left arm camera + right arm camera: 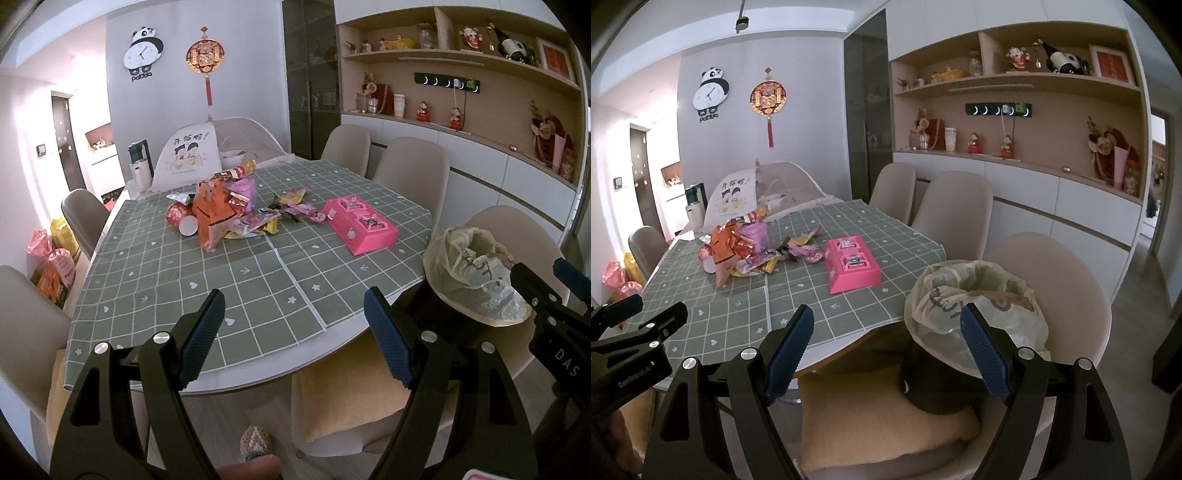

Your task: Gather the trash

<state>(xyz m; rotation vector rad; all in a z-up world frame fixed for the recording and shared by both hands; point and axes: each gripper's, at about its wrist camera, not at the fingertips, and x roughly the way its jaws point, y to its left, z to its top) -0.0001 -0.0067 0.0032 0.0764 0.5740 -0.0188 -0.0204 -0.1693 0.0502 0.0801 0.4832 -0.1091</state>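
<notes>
You hold left gripper (293,338) and right gripper (888,349) with jaws spread wide, empty, short of the table (258,384) | wrapper pile (221,210) at table's middle | lined bin (975,314) on the chair beside the table, mouth up for drops

On the table (258,295): one pink box (360,225), one heap of wrappers (229,210) — pieces too tangled to count. One lined bin (975,306) — five chairs visible.
</notes>
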